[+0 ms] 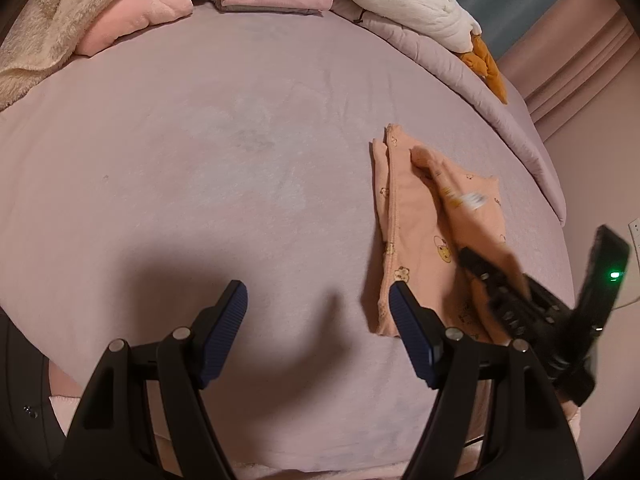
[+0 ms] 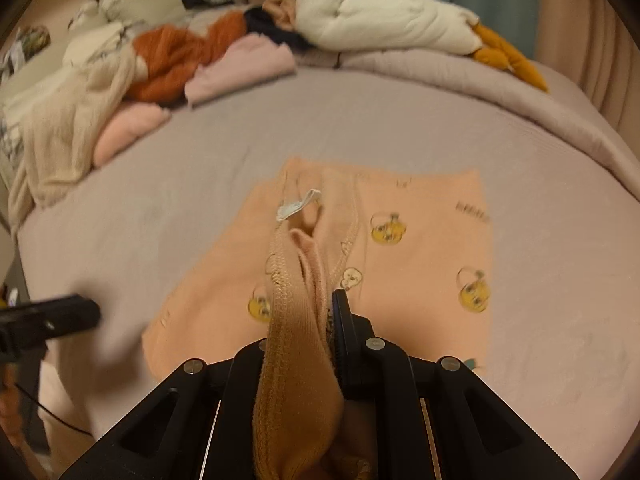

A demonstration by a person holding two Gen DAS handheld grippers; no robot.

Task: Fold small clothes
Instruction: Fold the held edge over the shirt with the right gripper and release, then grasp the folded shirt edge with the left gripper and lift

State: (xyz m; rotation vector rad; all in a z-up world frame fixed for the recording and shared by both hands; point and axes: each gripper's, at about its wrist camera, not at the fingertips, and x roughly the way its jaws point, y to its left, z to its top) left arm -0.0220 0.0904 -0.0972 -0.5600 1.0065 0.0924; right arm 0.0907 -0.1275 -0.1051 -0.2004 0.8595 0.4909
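Left gripper [image 1: 318,312] angles downward, jaws wide apart and empty; right gripper [image 2: 304,320] clamped on cloth

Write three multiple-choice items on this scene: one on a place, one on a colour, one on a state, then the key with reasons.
1. Where does the white plush toy lie?
A. at the bed's far edge
B. between the left gripper's fingers
C. on the floor

2. What colour is the printed garment?
A. blue
B. peach
C. black

3. How is the right gripper?
A. open and empty
B. out of view
C. shut on the garment's hem

Key: 1 A, it rests beyond the garment by the curtain; 2 B, peach cloth with yellow cartoon prints; 3 C, fabric is pinched between its fingers.
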